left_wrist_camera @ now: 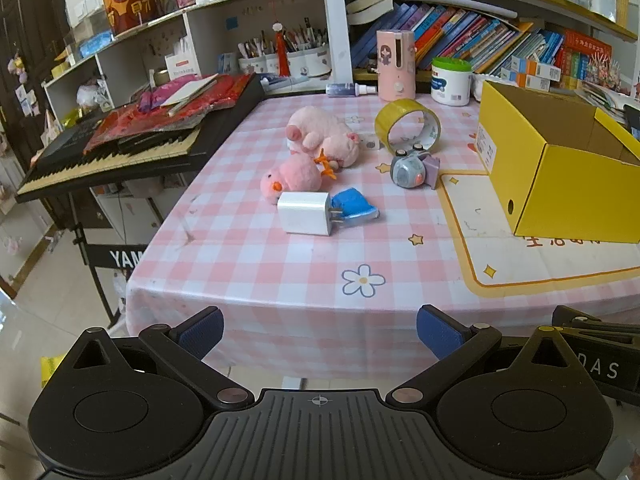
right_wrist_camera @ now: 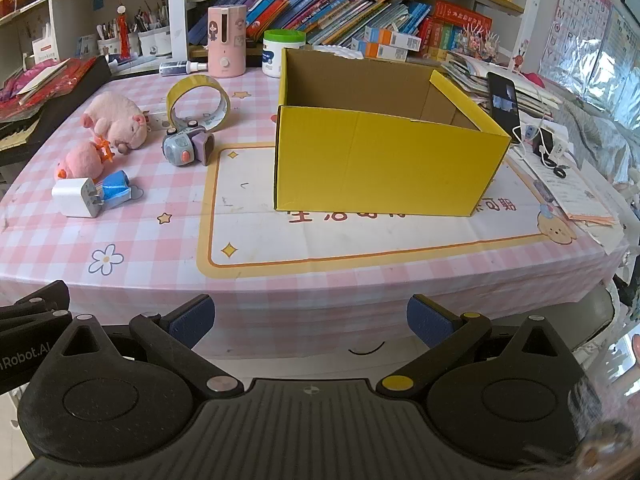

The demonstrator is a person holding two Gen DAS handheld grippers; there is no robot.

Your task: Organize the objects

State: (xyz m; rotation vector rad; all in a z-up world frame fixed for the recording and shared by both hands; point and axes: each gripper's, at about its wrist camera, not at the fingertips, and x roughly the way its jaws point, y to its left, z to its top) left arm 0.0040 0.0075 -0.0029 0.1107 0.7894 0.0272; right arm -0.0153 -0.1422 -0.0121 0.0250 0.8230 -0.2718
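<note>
Both grippers, left (left_wrist_camera: 319, 330) and right (right_wrist_camera: 310, 320), hover jaws released; the charger (left_wrist_camera: 305, 213) overlapping the blue packet (left_wrist_camera: 355, 207) could drag it along.

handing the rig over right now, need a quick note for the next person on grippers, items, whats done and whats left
Left gripper: open, empty, held short of the table's near edge.
Right gripper: open, empty, also short of the edge, facing the yellow box.
Loose on the table, left of the box: white charger against the blue packet, pink chick plush, pink pig plush, grey toy camera, yellow tape roll.
Done: nothing visibly packed; the part of the box interior in view shows no items.
Left: presumably move all six into the box.
</note>
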